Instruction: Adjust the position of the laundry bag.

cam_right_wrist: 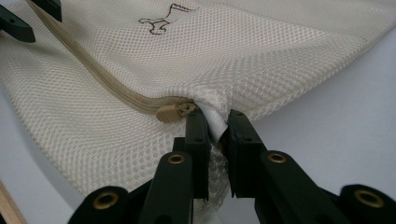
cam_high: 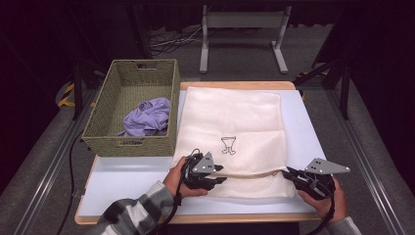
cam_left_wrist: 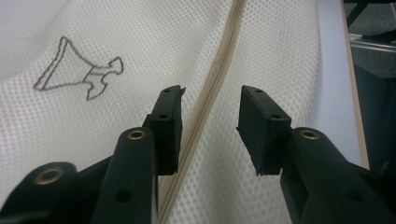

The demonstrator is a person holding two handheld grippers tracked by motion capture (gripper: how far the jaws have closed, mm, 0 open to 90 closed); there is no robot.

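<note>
Right gripper (cam_right_wrist: 217, 122) clamped on mesh bag (cam_right_wrist: 243, 56) corner; left gripper (cam_left_wrist: 210, 105) parted astride its zipper (cam_left_wrist: 205, 100).

Cream mesh laundry bag (cam_high: 230, 117): soft open-weave netting, matt, with a tan cloth zipper tape (cam_left_wrist: 212, 88), a dull beige plastic-looking zipper pull (cam_right_wrist: 170, 112) and a dark stitched emblem (cam_left_wrist: 79, 70). Basket (cam_high: 105, 110) is coarse olive woven fibre, rough, holding smooth lilac cloth (cam_high: 147, 116); table top (cam_high: 127, 176) is smooth pale matt with a wood edge. Both the left gripper (cam_left_wrist: 210, 109) and right gripper (cam_right_wrist: 217, 123) look like matt black plastic with brass-coloured metal inserts and grey metal plates.
</note>
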